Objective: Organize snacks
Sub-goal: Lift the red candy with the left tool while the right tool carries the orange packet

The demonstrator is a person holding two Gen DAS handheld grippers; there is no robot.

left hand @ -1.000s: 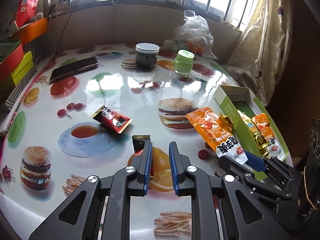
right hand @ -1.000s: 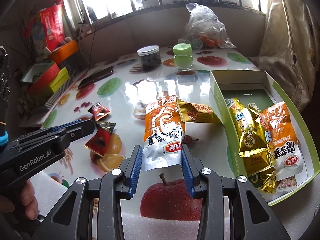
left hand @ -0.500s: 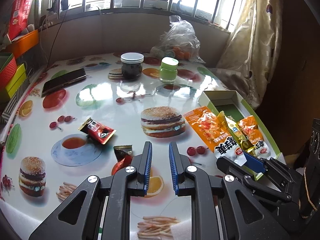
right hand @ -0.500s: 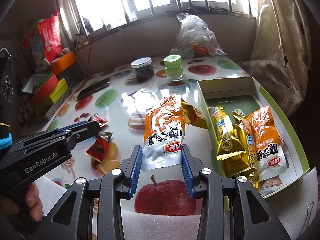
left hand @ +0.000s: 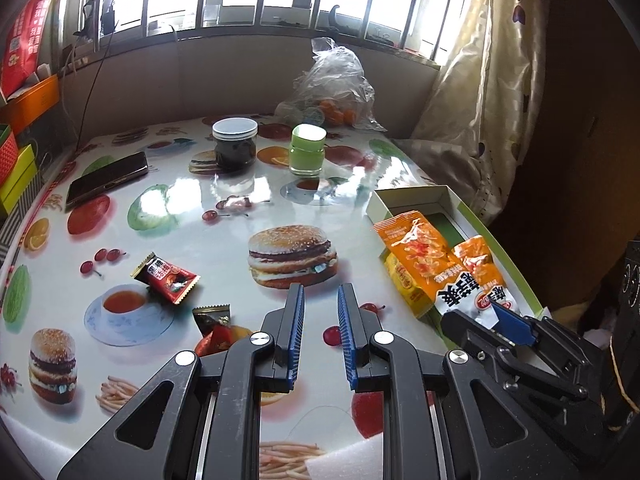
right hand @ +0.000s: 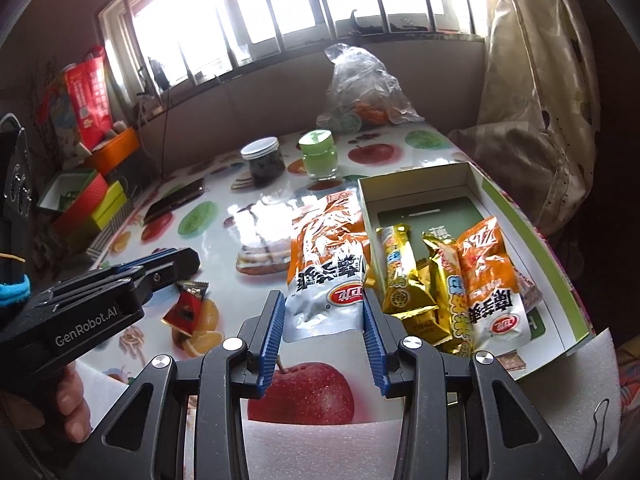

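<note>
My right gripper [right hand: 325, 300] is shut on an orange and silver snack packet [right hand: 326, 264] and holds it above the table beside the left wall of the green-edged box [right hand: 524, 224]. The box holds gold packets [right hand: 400, 276] and another orange packet [right hand: 492, 280]. The held packet also shows in the left wrist view [left hand: 432, 260], over the box's near corner. My left gripper [left hand: 320, 300] is open and empty above the table. A red packet [left hand: 168, 278] and a dark red packet [left hand: 214, 326] lie on the table to its left.
A dark jar [left hand: 234, 144] and a green jar [left hand: 306, 150] stand at the back. A phone [left hand: 106, 178] lies at the back left. A plastic bag [left hand: 332, 88] sits by the window wall. Coloured boxes [right hand: 100, 204] stack at the left edge.
My right gripper has lifted the orange packet and carried it right, to the box's edge. My left gripper has drawn back from the dark red packet, still open.
</note>
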